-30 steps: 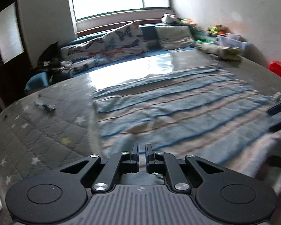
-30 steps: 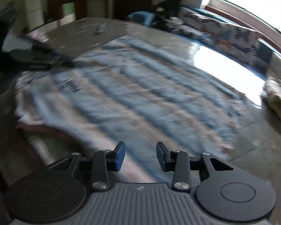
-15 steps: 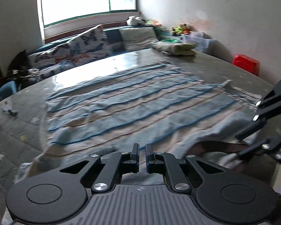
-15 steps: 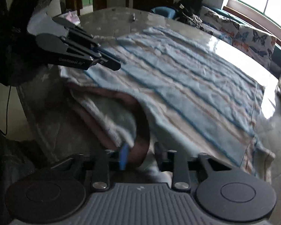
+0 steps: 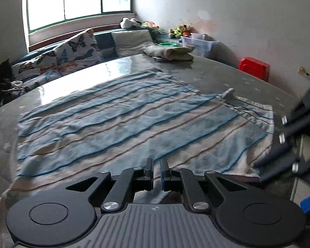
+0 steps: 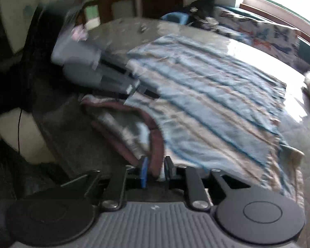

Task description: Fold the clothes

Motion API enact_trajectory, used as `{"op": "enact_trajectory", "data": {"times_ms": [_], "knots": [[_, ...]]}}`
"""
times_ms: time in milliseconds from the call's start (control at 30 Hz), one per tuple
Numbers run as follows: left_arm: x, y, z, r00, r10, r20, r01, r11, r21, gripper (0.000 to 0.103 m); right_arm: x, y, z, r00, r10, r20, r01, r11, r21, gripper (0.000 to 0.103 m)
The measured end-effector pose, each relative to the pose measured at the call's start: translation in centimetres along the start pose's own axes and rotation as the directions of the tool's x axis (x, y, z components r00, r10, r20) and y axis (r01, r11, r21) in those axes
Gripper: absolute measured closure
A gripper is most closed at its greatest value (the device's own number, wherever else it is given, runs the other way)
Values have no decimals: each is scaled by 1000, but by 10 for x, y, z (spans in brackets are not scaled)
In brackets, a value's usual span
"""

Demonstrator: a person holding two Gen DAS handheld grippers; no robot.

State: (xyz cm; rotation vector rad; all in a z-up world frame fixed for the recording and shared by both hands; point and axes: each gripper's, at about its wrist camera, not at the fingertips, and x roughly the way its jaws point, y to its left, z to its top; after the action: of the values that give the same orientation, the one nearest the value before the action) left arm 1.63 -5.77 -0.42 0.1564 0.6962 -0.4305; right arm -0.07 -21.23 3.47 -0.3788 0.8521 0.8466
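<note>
A blue and beige striped garment (image 5: 134,124) lies spread flat on the grey table (image 5: 227,76). It also shows in the right wrist view (image 6: 206,95), with its maroon collar (image 6: 155,142) at the near edge. My left gripper (image 5: 156,169) is shut on the garment's near edge. My right gripper (image 6: 156,169) is shut on the maroon collar. The right gripper shows blurred at the right of the left wrist view (image 5: 295,140). The left gripper shows blurred in the right wrist view (image 6: 105,72).
A folded cloth pile (image 5: 169,52) lies at the table's far end. Butterfly cushions (image 5: 72,51) and a pillow (image 5: 132,41) line the bench under the window. A clear bin (image 5: 198,42) and a red stool (image 5: 254,68) stand by the right wall.
Both grippers pulled back toward the table's near edge. The right gripper went from open to shut on the collar. The left stayed shut on the garment's edge.
</note>
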Motion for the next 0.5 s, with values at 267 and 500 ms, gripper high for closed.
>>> {"op": "enact_trajectory", "data": {"times_ms": [267,500], "knots": [[4,-23,-10,999,-30,-21,32,996,80,95,4,-56,-20,985,-167,40,152,958,244,80],[0,-35,7,998,-55,24,52,994,101,94,-4,-53,-43,983,-181,33,168,956,238,80]]}}
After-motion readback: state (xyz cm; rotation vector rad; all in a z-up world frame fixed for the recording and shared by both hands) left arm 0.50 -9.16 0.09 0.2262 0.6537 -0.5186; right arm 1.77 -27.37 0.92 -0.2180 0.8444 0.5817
